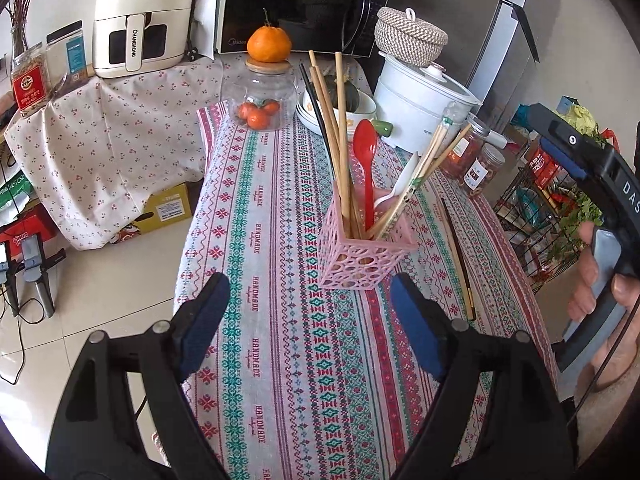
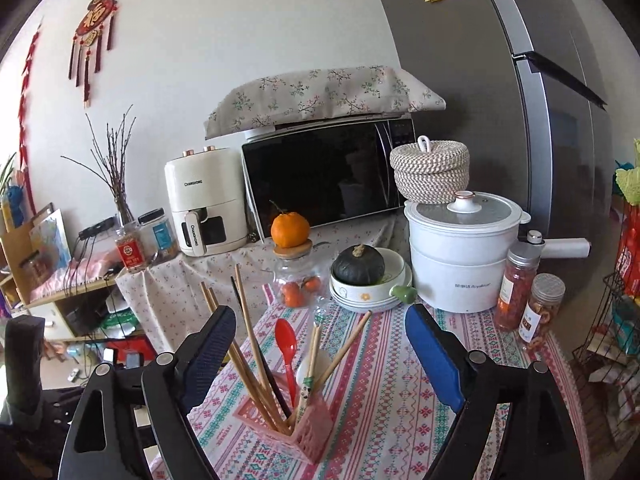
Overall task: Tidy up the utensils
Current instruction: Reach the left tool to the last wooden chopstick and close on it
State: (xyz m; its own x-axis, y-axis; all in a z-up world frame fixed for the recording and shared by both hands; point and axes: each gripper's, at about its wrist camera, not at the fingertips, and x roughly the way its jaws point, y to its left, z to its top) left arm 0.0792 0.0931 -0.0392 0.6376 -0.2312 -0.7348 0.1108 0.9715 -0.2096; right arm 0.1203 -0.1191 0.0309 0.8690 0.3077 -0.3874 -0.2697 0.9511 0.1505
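Both my claws spread, empty: left claw [image 1: 310, 312], right claw [image 2: 320, 344] above pink holder [image 1: 362, 252]; chopsticks [image 1: 458, 256] on bench [image 1: 280, 360].

Saw a pink lattice holder [image 1: 362, 256] with a red spoon [image 1: 366, 160], a white spoon [image 1: 400, 188] and tan chopsticks [image 1: 340, 128] on my striped red-teal-white "HANDMADE" tablecloth [image 1: 280, 360], an orange mandarin [image 1: 269, 43] topping a clear jar [image 1: 260, 98], blue pads [image 2: 434, 356] on my black claws.
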